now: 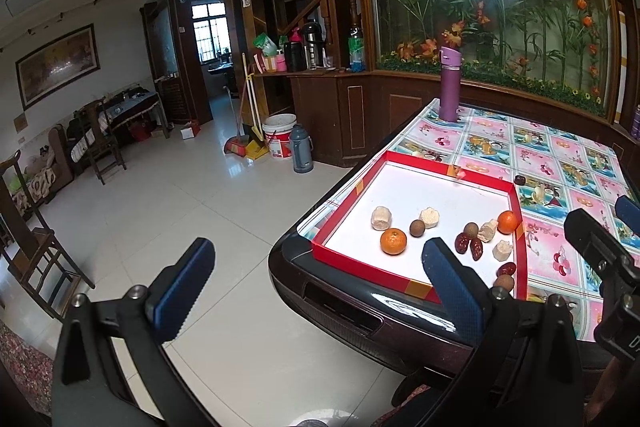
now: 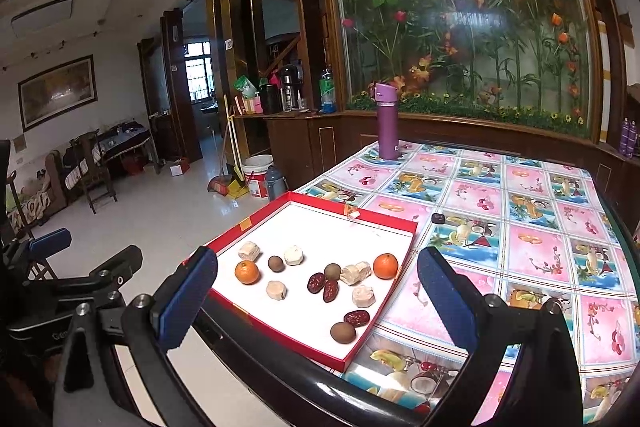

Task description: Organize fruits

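A: Where's the fruit?

B: Mixed loose in the red tray at the desk corner: tangerines, dates, longans. One dark piece lies outside.

A: Your grip?

B: Left hand-held gripper and right hand-held gripper both released, empty, hanging back from the desk edge so I can survey before sorting.

A shallow red cardboard tray with a matt white paper floor sits on a glossy, smooth, fruit-printed plastic cloth over the dark lacquered desk. Floor tiles shine.
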A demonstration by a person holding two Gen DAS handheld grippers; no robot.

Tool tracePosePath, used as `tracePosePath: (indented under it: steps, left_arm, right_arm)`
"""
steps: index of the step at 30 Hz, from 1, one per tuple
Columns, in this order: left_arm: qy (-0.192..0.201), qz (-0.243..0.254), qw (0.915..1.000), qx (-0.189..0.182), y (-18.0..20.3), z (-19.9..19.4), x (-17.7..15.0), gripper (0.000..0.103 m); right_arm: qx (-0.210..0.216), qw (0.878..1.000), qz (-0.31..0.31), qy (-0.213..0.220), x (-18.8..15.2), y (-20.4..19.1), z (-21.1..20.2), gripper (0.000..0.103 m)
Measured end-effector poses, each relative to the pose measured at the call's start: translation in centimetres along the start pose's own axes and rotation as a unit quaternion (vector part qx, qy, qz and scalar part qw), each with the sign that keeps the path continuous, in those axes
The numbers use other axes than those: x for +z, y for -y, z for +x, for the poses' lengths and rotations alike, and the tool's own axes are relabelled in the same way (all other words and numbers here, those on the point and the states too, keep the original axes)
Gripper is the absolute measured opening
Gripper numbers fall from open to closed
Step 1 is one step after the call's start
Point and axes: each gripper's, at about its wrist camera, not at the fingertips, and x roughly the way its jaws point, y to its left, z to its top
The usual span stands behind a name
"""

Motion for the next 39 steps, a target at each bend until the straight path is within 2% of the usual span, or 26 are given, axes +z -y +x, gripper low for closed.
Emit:
tracePosePath:
  steps: [39]
  left_arm:
    - [-0.005,-0.003,1.0,0.001,-1.0,0.3,0.0,0.103]
  right_arm:
    - [0.005,1.0,0.005,-0.013,0.3,-0.4,1.1,0.1]
